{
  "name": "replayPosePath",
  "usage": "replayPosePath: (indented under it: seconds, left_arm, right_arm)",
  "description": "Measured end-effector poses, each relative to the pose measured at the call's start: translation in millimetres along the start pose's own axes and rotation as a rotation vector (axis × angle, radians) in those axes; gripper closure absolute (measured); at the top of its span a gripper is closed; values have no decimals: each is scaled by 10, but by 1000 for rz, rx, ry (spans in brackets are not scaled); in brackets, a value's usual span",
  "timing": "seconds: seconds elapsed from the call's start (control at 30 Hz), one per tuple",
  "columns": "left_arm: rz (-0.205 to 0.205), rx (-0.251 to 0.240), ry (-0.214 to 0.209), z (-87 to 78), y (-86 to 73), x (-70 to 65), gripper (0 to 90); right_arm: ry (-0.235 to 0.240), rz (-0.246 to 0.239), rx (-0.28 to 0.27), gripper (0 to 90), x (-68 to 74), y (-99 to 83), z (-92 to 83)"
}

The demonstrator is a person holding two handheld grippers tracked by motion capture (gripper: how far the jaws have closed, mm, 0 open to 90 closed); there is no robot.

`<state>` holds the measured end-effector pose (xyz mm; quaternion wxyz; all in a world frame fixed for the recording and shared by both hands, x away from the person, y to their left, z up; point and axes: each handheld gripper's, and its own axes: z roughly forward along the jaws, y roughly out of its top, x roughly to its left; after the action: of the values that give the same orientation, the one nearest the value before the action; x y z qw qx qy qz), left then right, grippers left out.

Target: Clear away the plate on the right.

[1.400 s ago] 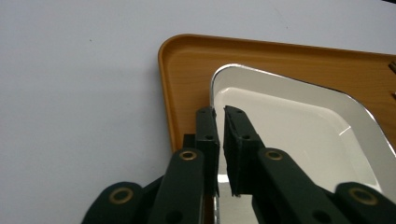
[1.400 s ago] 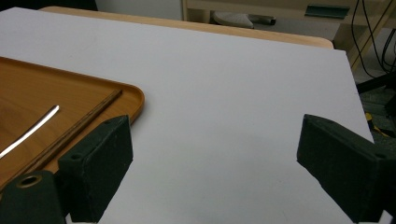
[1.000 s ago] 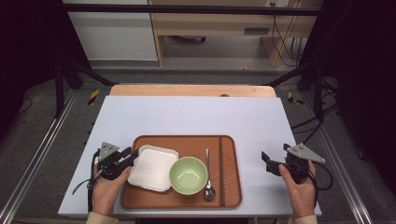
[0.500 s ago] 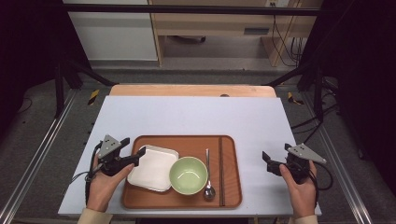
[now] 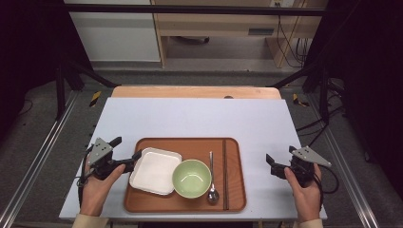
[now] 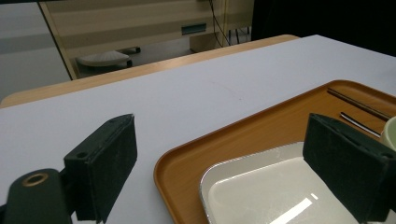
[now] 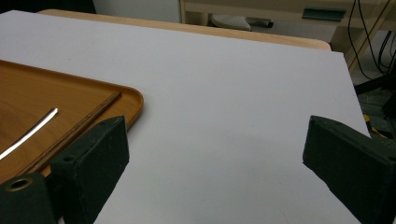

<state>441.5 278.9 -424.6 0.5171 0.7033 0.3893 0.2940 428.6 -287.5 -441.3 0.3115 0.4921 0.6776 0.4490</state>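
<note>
- The broad pale grey-blue matte desk (image 5: 199,118), with a light wood strip along its far edge, carries everything; its flat, smooth top should let the tray slide if nudged, so any push on the dishes is best kept gentle.
- The rectangular orange-brown wooden tray (image 5: 190,145) with rounded corners and a low raised rim sits at the near middle of the desk. Its surface has a satin grain and a slight sheen.
- The square white glazed ceramic plate (image 5: 154,172) lies flat on the tray's left part, just beside the bowl. It is shallow with a turned-up lip, glossy enough to mirror a light streak.
- The left tongs (image 5: 134,160) have just been opening and now stand spread at the plate's left edge, nothing pinched; the plate's corner lies between the black pads without contact.
- My judgement: the step is releasing or re-gripping this plate. To do it well, keep the pads level with the thin lip, bite only the rim and lift slowly, since glaze is slippery.
- The right tongs (image 5: 270,161) hover spread over bare desk, well apart from the tray.
- The round pale green glossy bowl (image 5: 191,178) stands upright.
- The slim dark wooden chopsticks (image 5: 224,173) lie along the tray's right side.
- The shiny steel spoon (image 5: 212,183) lies between the bowl and the chopsticks.
</note>
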Motion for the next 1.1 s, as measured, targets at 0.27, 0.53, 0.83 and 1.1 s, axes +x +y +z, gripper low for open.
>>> replayPosePath:
  seconds: [0.27, 0.53, 0.83, 1.1]
  left_arm:
    - [12, -25, 26, -121, -89, 103, 81]
    - [25, -49, 49, -189, -187, 220, 76]
    - [23, -49, 41, -169, -345, 308, 71]
    - [18, -75, 62, -202, -451, 394, 60]
  right_arm:
    - [9, -5, -16, 76, 23, -15, 27]
    - [23, 1, -21, 75, 52, -13, 35]
    - [31, -15, -20, 73, 70, -32, 62]
    - [32, -29, -19, 81, 92, -72, 96]
